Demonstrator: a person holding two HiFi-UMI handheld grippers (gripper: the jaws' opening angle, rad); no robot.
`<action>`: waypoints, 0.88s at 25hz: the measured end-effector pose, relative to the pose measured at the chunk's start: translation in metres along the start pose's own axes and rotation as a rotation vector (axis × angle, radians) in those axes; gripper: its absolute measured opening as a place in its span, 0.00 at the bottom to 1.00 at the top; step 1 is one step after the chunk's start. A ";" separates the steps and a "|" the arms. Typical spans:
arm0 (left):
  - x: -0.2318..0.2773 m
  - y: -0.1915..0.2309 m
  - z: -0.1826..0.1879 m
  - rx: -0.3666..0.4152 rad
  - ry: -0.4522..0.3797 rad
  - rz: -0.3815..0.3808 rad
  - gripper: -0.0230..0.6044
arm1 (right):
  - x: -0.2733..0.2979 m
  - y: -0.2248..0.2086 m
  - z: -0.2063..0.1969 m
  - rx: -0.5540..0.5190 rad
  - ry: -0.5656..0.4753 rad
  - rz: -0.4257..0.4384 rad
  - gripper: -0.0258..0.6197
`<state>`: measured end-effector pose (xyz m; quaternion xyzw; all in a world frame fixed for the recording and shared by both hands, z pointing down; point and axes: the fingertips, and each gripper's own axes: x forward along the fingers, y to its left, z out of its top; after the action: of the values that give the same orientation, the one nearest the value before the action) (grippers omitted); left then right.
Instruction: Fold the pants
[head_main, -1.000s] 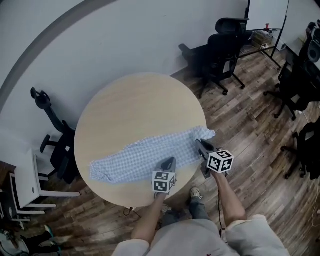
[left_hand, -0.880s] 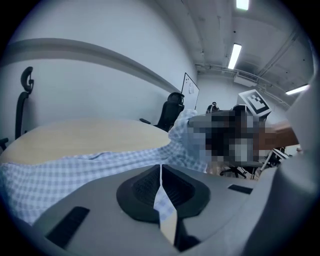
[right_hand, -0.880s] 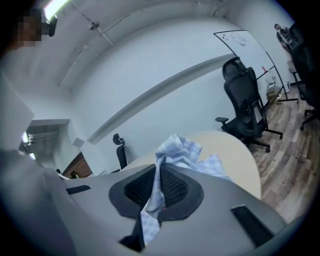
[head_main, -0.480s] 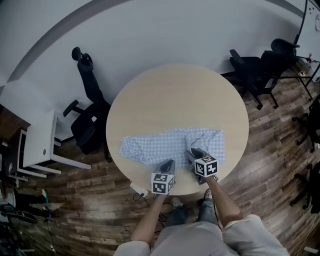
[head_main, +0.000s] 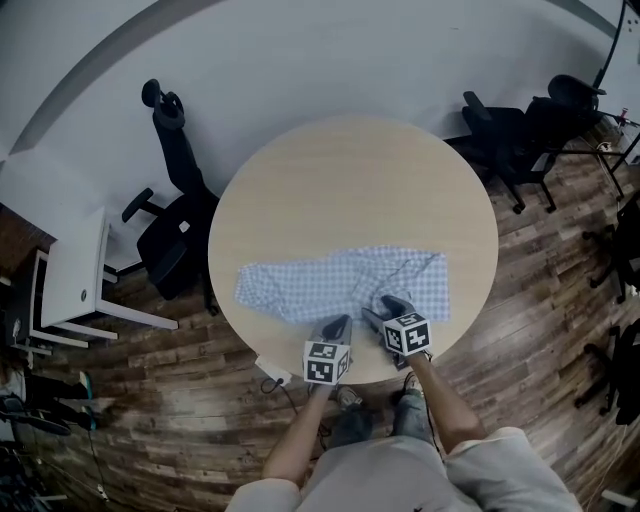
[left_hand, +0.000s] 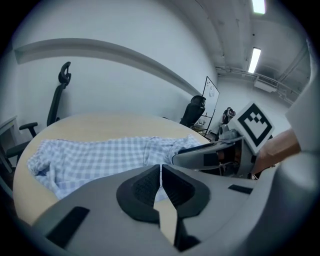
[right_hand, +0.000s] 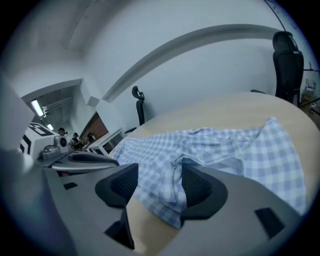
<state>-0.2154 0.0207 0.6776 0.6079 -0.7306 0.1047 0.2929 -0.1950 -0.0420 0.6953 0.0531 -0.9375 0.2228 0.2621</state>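
Pants: the blue-and-white checked cloth pants (head_main: 330, 285) lie stretched sideways directly ahead of both claws, on the near half of the surface. The end in front of the right claw is doubled back over itself.

Why they lie so: that turned-over end looks like a first fold laid in place. The long single layer ahead of the left claw has not been folded.

Right claw: the right claw (right_hand: 159, 172) has just been opening, and its jaws now stand apart. A rumpled hem of the pants (right_hand: 175, 190) lies between them, close against one pad, but neither pad presses on it. I judge this to be a release of the carried end.

Left claw: the left claw (left_hand: 160, 167) has its jaws closed together, and I see no cloth caught in the slit. The pants (left_hand: 100, 155) begin just beyond its tips. It sits low at the near hem, probably to steady the cloth.

Claws together: in the head view the left claw (head_main: 338, 322) and right claw (head_main: 380, 310) sit side by side, near each other.

Surface: the round pale wooden surface (head_main: 350, 180) is bare beyond the cloth.

Beyond: a black office chair (head_main: 170, 235) stands off to the left claw's side.
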 end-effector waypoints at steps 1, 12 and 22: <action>0.004 -0.006 0.002 0.005 0.002 -0.012 0.09 | -0.006 0.005 0.003 -0.028 -0.006 0.011 0.45; 0.060 -0.087 0.033 0.139 0.019 -0.167 0.09 | -0.091 -0.087 0.007 0.062 -0.101 -0.211 0.45; 0.121 -0.135 0.037 0.582 0.168 -0.160 0.44 | -0.140 -0.158 -0.023 0.197 -0.116 -0.303 0.44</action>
<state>-0.1094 -0.1303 0.6871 0.7110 -0.5930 0.3358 0.1734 -0.0299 -0.1754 0.7022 0.2320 -0.9059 0.2680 0.2317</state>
